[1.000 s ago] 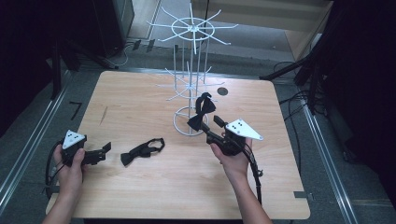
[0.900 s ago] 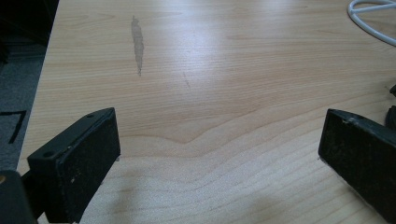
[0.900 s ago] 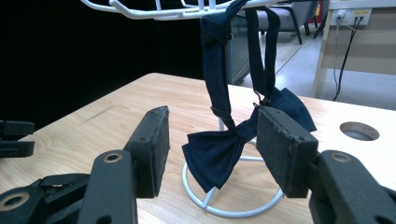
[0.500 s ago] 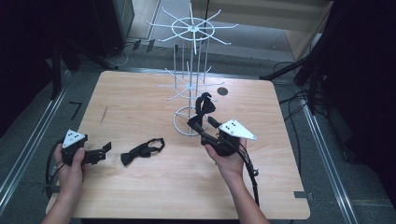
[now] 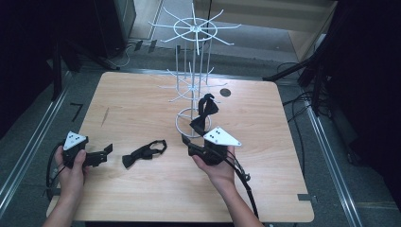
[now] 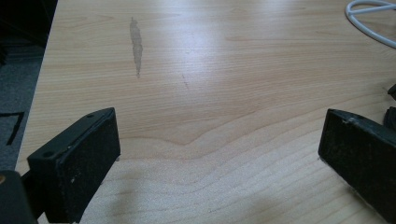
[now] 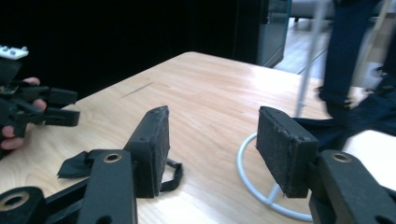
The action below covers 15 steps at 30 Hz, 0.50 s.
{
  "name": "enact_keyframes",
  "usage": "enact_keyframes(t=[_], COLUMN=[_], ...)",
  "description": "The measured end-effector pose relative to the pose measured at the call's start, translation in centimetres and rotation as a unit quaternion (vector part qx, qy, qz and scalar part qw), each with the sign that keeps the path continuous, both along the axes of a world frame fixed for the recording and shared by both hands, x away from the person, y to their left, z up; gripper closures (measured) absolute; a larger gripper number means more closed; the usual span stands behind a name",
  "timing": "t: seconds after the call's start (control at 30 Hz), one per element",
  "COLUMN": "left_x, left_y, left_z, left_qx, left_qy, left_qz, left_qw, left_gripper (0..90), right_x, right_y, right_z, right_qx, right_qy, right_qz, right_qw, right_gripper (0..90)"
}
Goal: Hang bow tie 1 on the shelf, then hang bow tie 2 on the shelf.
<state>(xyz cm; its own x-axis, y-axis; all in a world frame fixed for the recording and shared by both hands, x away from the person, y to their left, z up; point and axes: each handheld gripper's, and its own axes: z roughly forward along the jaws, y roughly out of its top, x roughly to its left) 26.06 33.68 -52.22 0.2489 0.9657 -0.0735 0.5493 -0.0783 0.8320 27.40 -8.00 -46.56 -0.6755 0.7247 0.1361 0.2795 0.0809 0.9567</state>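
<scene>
High view: a black bow tie point(image 5: 144, 153) lies flat on the desk point(image 5: 142, 109) between the two, just beyond the left hand-held gripper point(image 5: 105, 153), whose jaws gape wide and empty. The right hand-held gripper point(image 5: 186, 142), half open and holding nothing, sits beside the wire rack point(image 5: 191, 85), where another bow tie point(image 5: 203, 113) hangs.

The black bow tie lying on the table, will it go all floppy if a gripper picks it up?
Probably yes. The bow tie looks like soft cloth with a thin loose strap, so its ends would likely droop. It lies flat and looks light, so a push would probably slide it across the smooth wooden table rather than roll it.
</scene>
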Motion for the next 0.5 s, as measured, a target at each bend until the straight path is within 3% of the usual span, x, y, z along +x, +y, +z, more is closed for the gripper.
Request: enact_keyframes(t=[0.5], left_x=[0.0], left_y=[0.0], left_z=[0.0], left_qx=[0.001], left_qy=[0.001], left_qz=[0.000], left_qw=[1.0000], left_gripper=[0.0], right_x=[-0.7], right_y=[3.9], right_z=[-1.6], right_qx=[-0.033], right_qy=[0.012], right_qz=[0.033], right_qw=[0.9988], right_gripper=[45.8])
